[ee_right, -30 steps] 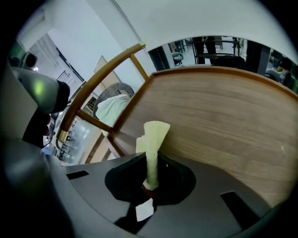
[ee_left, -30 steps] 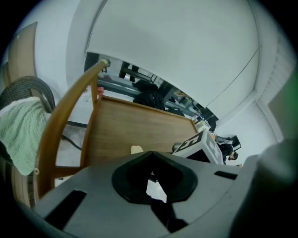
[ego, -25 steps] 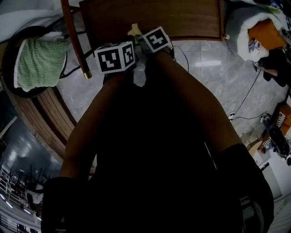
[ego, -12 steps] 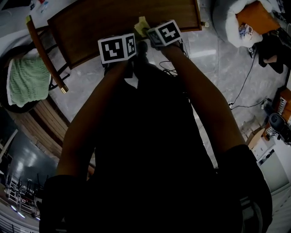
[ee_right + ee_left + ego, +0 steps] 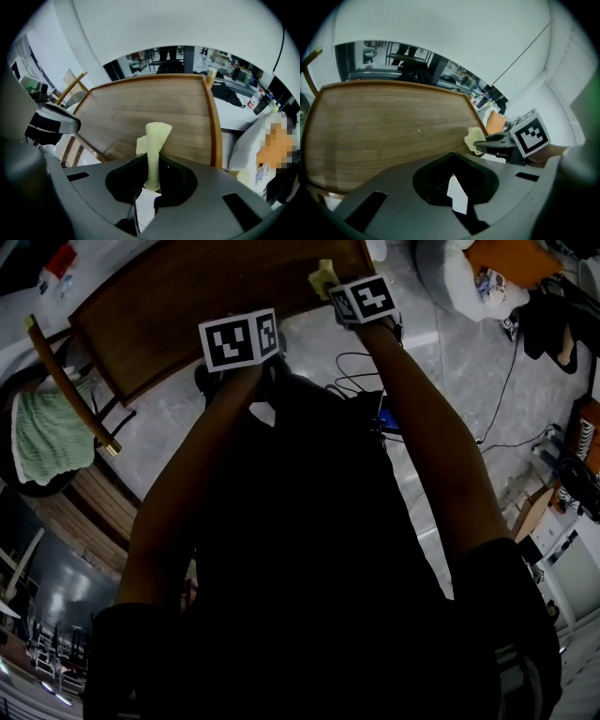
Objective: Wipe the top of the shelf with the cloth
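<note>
Seen from above: a gripper in each hand, dark sleeves below. In the right gripper (image 5: 152,183), a pale yellow cloth (image 5: 157,140), pinched tight between the fingers and sticking upright out of them. Held at the near right part of the wooden shelf top (image 5: 154,98), close to the raised rim; cannot tell whether touching the wood. On the left gripper (image 5: 454,187), fingers pressed together on nothing, poised at the shelf's near edge, left of the right gripper and apart from it. Off to the left, a green towel (image 5: 42,432). Beside the shelf, pale stone floor (image 5: 450,352) with black cables (image 5: 361,362).
</note>
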`<state>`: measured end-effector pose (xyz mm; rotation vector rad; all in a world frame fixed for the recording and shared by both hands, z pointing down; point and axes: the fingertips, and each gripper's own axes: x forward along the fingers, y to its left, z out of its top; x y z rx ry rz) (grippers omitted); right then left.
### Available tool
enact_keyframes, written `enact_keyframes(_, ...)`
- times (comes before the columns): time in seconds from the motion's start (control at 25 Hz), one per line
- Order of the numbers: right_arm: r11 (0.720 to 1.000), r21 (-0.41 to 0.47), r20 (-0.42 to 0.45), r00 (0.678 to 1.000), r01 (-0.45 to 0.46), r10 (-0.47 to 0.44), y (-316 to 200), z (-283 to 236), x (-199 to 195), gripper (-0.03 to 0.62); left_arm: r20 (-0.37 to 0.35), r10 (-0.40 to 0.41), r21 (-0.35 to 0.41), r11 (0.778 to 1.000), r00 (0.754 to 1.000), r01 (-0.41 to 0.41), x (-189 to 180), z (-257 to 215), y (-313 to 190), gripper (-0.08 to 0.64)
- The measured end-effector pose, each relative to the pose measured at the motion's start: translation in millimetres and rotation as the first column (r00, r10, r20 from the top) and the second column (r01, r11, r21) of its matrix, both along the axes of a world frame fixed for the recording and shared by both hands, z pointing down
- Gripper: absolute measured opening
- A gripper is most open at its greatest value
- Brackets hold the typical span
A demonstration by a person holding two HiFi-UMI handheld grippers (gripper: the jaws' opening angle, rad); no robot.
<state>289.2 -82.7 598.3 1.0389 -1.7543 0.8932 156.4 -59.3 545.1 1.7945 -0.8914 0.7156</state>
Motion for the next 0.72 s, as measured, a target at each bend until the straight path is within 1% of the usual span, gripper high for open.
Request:
enact_keyframes(0.12,0.999,0.008,-0.068,0.997,-0.032,0.033,-2,-4,25,0.048,-0.001,-0.001,0.006,1.000,1.000,0.001,7,-3,2,0.011)
enact_keyframes(0.24,0.998,0.022,-0.142,0.988,-0.062,0.064,-2,-7,48,0.048,0.000,-0.016,0.010,1.000,1.000,0.016,5,-6,3,0.011)
enact_keyframes(0.44,0.984,0.074,-0.195,0.965,-0.165,0.176,-6,-10,73,0.048,0.020,-0.070,0.014,0.997,0.997,0.069,-13,-9,8,0.011)
enact_keyframes(0.52,0.978,0.102,-0.196,0.960,-0.181,0.199,-8,-11,77,0.048,0.029,-0.093,0.020,0.996,0.995,0.092,-26,-13,12,0.011)
enact_keyframes(0.56,0.977,0.110,-0.182,0.962,-0.184,0.202,-9,-11,76,0.048,0.033,-0.105,0.024,0.994,0.994,0.105,-34,-16,15,0.011)
enact_keyframes(0.6,0.974,0.119,-0.145,0.968,-0.190,0.207,-10,-13,73,0.048,0.035,-0.118,0.028,0.993,0.992,0.117,-43,-19,18,0.011)
enact_keyframes(0.64,0.970,0.135,-0.079,0.974,-0.202,0.214,-13,-19,67,0.048,0.033,-0.131,0.032,0.991,0.991,0.130,-53,-23,22,0.011)
enact_keyframes(0.68,0.963,0.163,0.011,0.976,-0.216,0.217,-18,-32,56,0.048,0.027,-0.144,0.037,0.989,0.989,0.143,-62,-29,26,0.011)
enact_keyframes(0.72,0.953,0.202,0.112,0.972,-0.226,0.207,-24,-53,41,0.048,0.016,-0.155,0.047,0.987,0.988,0.154,-73,-36,29,0.011)
